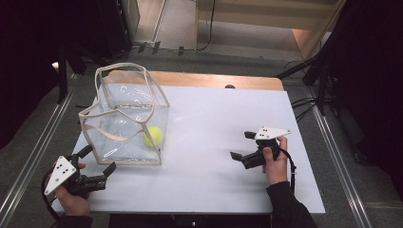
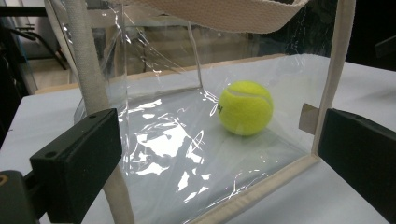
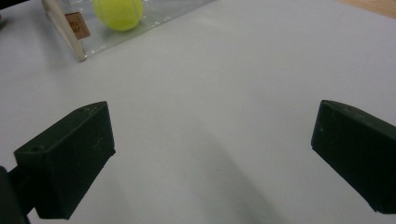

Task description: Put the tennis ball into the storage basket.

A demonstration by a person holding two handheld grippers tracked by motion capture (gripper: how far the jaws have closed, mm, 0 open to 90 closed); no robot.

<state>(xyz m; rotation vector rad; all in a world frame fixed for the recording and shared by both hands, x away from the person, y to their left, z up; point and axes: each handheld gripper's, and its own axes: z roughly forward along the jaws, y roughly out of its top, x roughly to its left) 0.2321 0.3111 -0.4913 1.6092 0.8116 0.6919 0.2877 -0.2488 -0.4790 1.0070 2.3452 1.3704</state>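
Clearly the risk lies with the left hand-held gripper point(image 1: 99, 159), jaws wide and empty just beside the clear tote bag point(image 1: 127, 118): closing on its limp plastic wall could collapse or drag the bag across the counter point(image 1: 228, 118). Inside, a yellow tennis ball point(image 2: 245, 107) rests on the bag's floor near a corner. Well apart, the right hand-held gripper point(image 1: 240, 145) hovers wide open, holding nothing.
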